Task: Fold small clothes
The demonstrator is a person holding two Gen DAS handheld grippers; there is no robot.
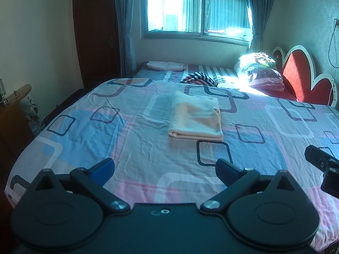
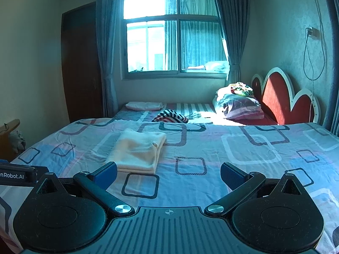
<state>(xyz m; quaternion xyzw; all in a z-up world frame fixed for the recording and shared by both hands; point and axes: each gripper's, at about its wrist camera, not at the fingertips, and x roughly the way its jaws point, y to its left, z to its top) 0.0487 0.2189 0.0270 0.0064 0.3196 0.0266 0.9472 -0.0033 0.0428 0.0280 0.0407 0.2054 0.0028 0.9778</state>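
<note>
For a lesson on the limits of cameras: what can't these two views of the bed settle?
- Folded cream garment: its type, since the folds hide its shape in both views.
- Striped cloth: partly hidden behind the bedsheet ridge.
- Right hand-held gripper: cut off by the left view's edge.
- Window-sill items: washed out by glare.
</note>
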